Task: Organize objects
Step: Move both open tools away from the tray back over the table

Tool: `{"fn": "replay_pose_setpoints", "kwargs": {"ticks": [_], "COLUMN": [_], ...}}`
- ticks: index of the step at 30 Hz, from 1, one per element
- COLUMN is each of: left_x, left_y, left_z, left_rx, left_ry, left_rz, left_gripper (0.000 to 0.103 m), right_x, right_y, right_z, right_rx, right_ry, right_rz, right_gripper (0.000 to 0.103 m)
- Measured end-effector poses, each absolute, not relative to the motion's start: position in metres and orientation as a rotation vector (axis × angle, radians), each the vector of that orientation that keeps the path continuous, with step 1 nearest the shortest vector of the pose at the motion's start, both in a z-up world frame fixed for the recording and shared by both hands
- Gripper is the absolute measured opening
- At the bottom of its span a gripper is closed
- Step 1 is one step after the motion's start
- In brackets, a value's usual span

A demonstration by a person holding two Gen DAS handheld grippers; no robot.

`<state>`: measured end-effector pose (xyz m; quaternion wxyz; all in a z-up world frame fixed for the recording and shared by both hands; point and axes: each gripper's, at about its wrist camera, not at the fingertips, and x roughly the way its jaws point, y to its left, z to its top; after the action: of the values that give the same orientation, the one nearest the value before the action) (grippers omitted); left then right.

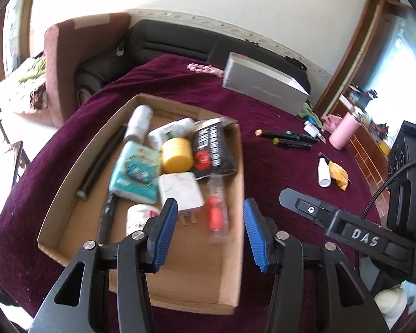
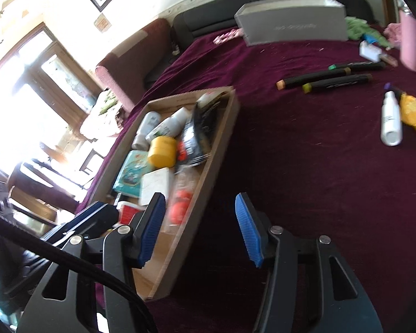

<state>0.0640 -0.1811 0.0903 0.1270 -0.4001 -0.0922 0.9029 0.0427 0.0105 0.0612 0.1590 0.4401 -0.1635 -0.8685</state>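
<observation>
Cloth (image 1: 263, 166): maroon, covers table | sofa (image 1: 180, 44) behind | window (image 2: 27, 105) bright

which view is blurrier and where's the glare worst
Right wrist view: blurrier, with the cardboard tray and its contents smeared, and the window at left blown out white. Left wrist view: sharper, the yellow jar reads cleanly, glare only at the right edge. Both bend straight lines, fisheye style.
</observation>
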Motion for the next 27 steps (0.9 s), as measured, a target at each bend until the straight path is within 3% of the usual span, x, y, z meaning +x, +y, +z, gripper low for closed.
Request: {"fn": "replay_pose_setpoints", "kwargs": {"ticks": [4, 12, 16, 27], "left_x": [0.065, 0.071, 0.072, 0.066], "left_y": [-0.154, -0.108, -0.095, -0.069], "left_z": [0.101, 0.109, 0.107, 0.089], "left_rx": [-1.111, -1.054, -1.07, -1.151], "left_ry": [-0.188, -0.095, -0.076, -0.019], "left_rz": [2.637, 2.623, 2.606, 2.554], "left_gripper": [0.05, 0.05, 0.05, 0.05], "right_x": [0.057, 0.081, 0.089, 0.09], "right_y": [0.03, 0.058, 0.067, 0.081], "right_z": [0.071, 0.094, 0.104, 0.095], "right_rx": [1.186, 1.034, 0.968, 0.998], "right_ry": [-0.354, -0.12, -0.074, -0.017], "right_rz": [-2.657, -2.945, -3.018, -3.055], "right_gripper": [0.052, 0.064, 0.071, 0.071]}}
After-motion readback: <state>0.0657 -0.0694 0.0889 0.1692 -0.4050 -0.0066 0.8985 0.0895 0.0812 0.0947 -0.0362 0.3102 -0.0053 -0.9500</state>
